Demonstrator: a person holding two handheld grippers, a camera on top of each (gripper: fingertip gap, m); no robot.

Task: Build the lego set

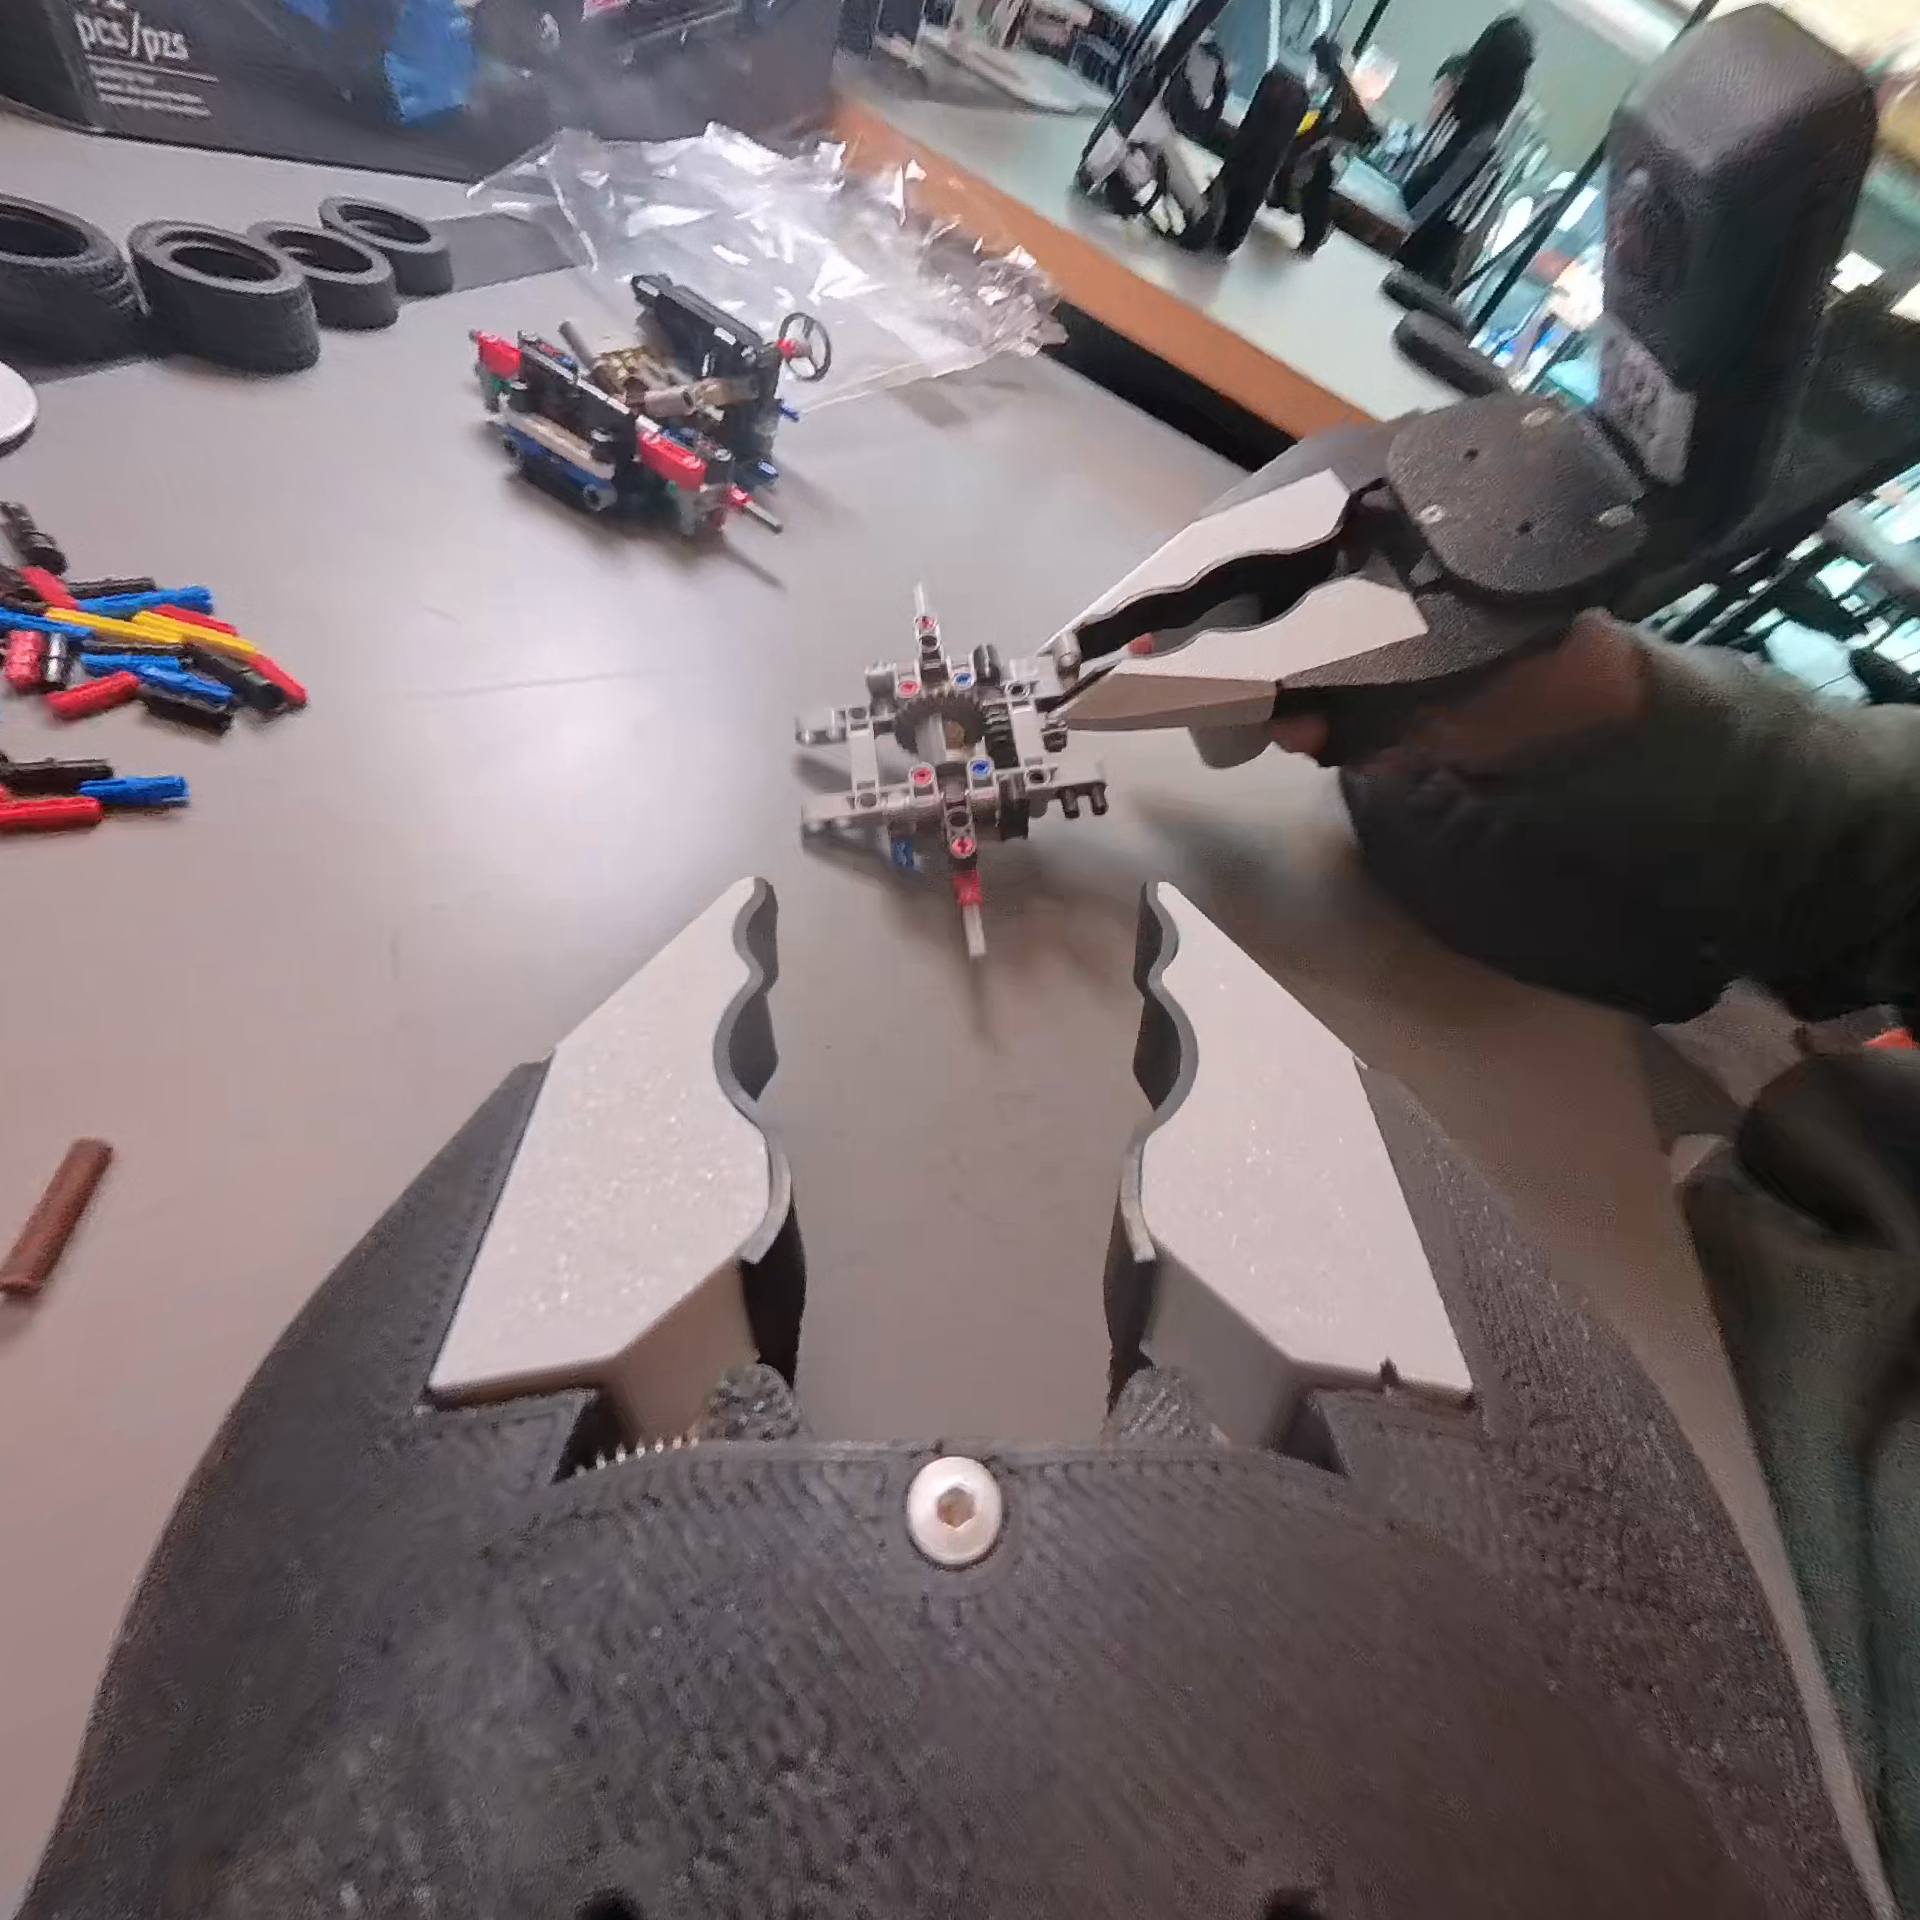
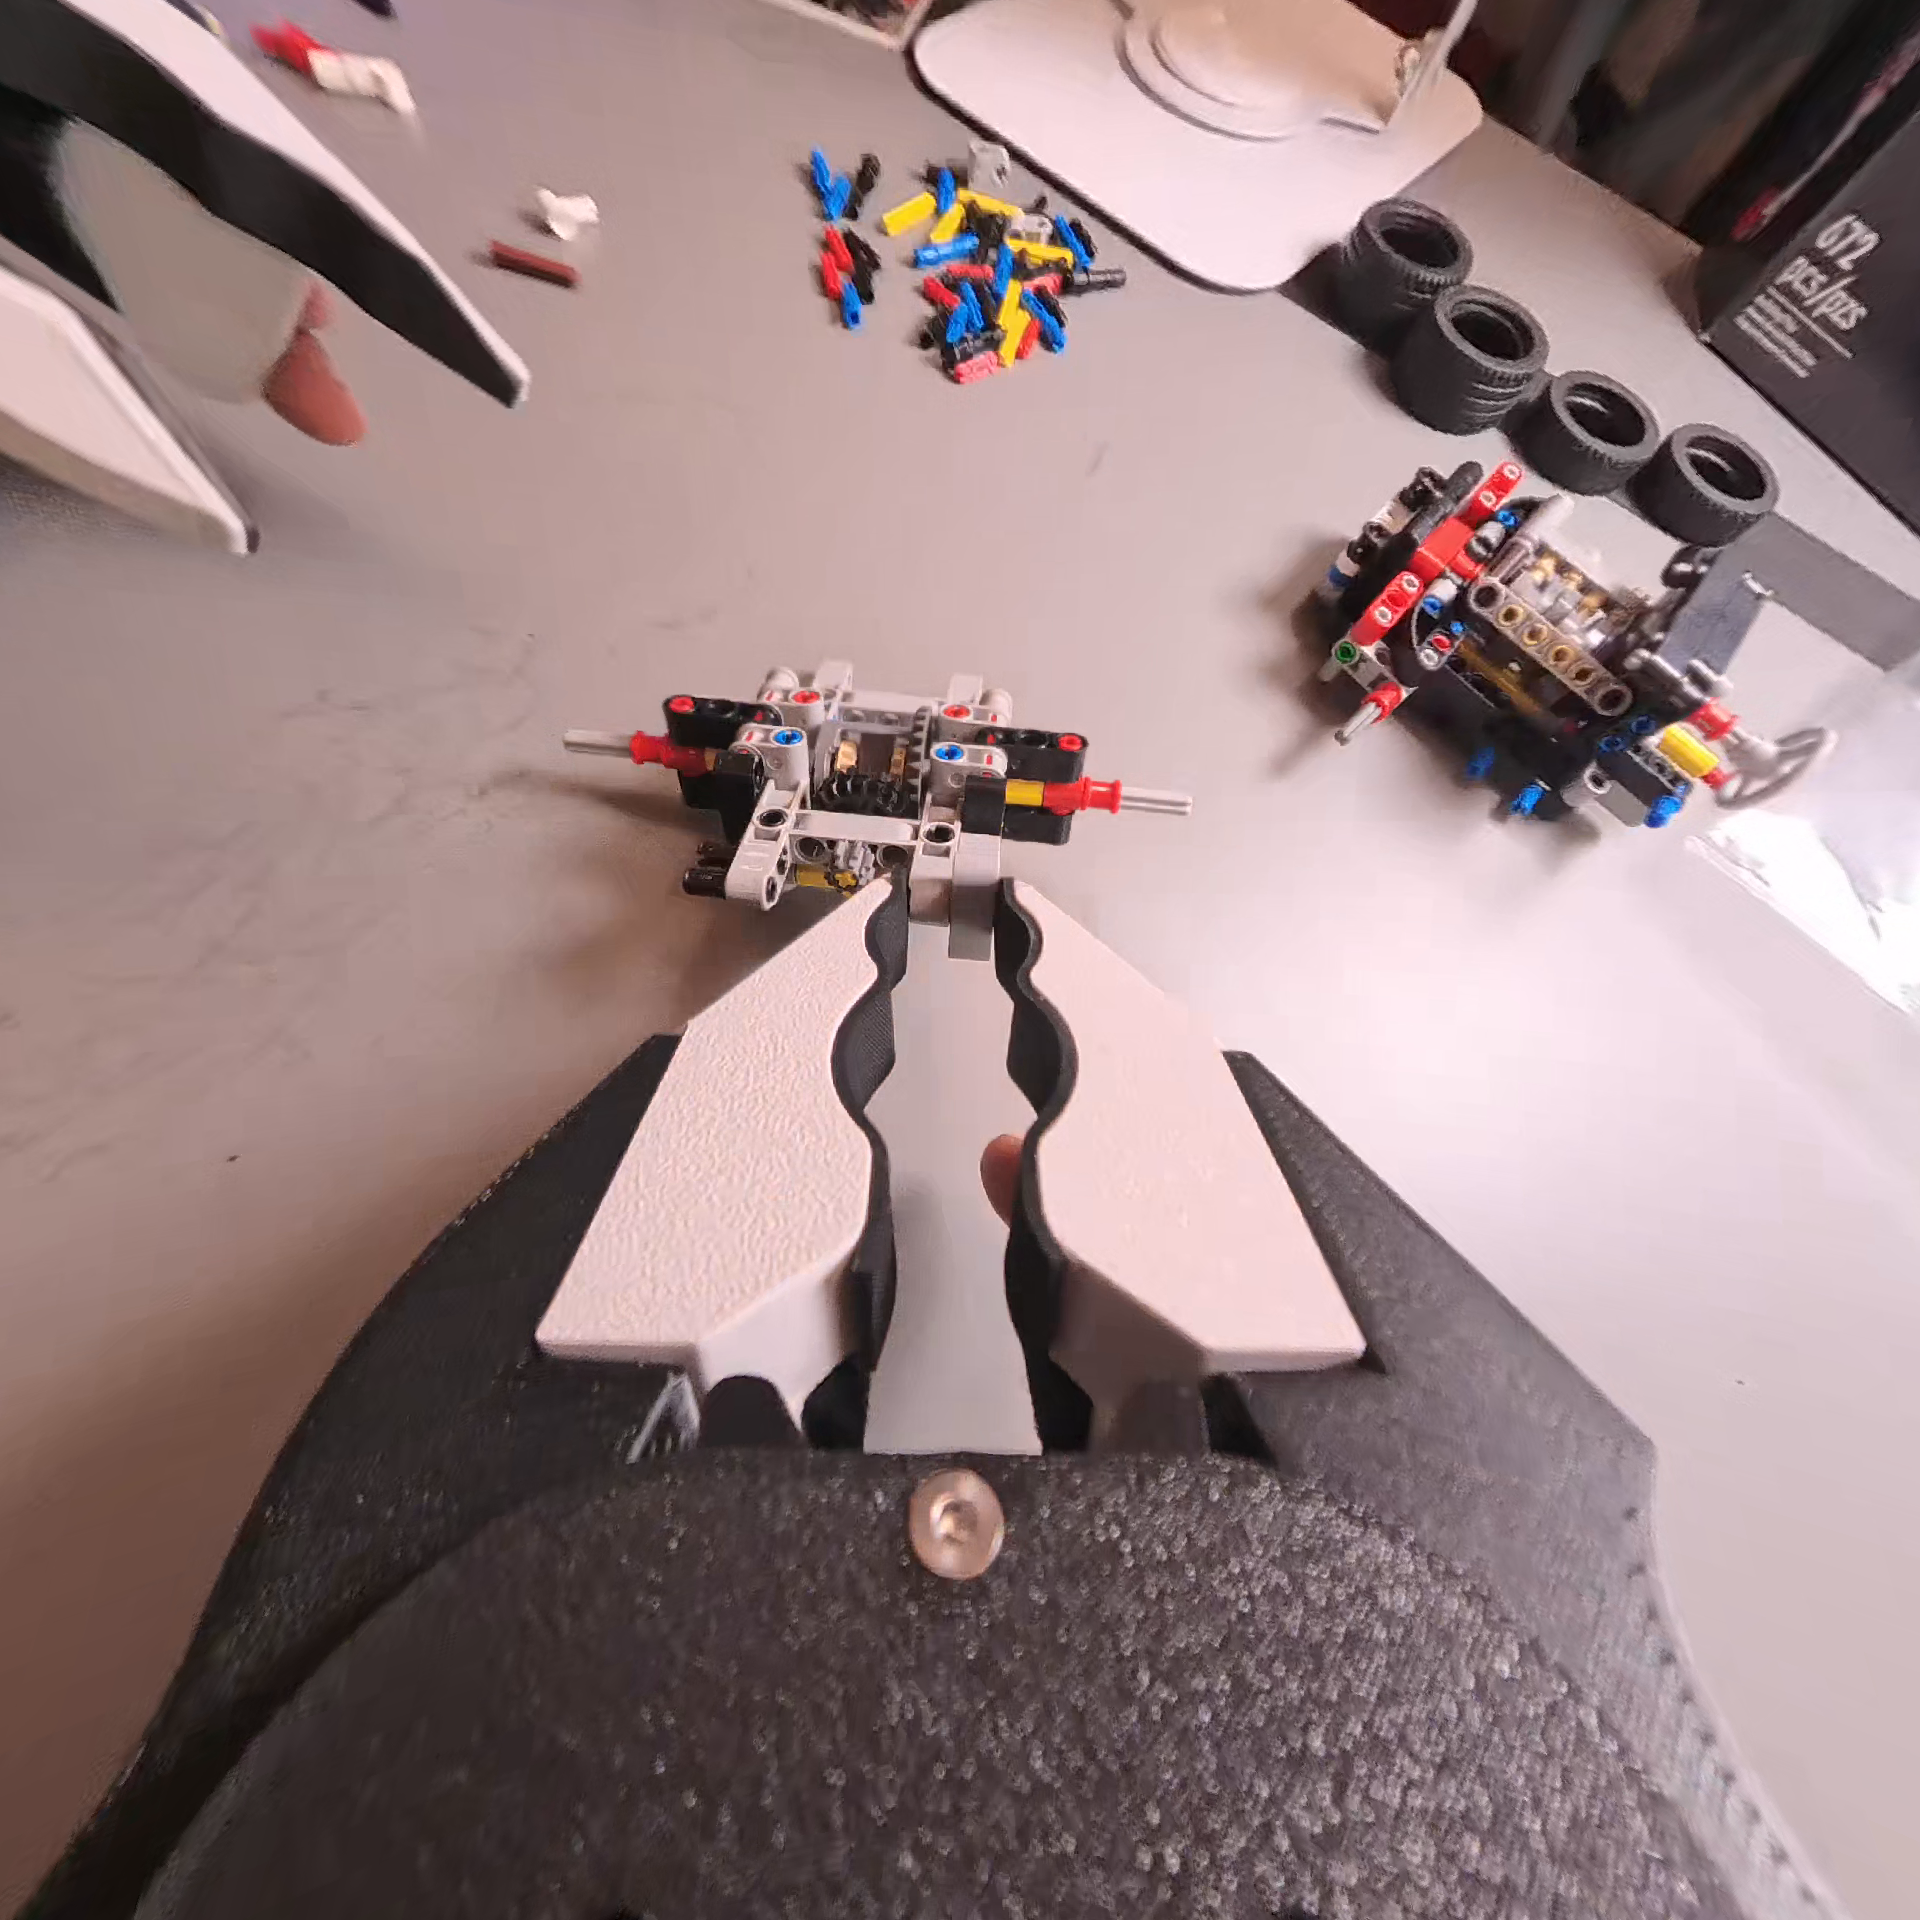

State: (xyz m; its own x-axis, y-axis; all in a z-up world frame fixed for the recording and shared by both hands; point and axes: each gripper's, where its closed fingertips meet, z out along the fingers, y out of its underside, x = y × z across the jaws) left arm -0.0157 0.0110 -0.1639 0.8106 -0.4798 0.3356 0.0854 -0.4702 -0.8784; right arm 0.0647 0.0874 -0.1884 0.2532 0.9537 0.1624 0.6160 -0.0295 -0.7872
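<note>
Gear assembly [image 2: 878, 774], grey-framed with black gears and red-tipped axles out both sides, is gripped at its near grey beam by the right tool [image 2: 951, 894], whose fingers are narrowed onto that beam. From the left wrist view the assembly [image 1: 951, 732] is seen lifted clear of the grey surface [image 1: 520, 644] at its gripped end, tilted, with one axle pointing down toward the surface. The left tool [image 1: 956, 920] is held wide with nothing between its fingers, just short of the assembly. Further out to the left, a scatter of blue, red, yellow and black pins [image 2: 966, 265] is spread on the surface, with a brown rod [image 2: 532, 263] beside it. Beyond, a larger partly built model [image 1: 634, 416] is seen, then a row of black tyres [image 1: 239, 275], a crumpled clear bag [image 1: 779, 239] and a dark box [image 1: 416, 62] at the far edge.
</note>
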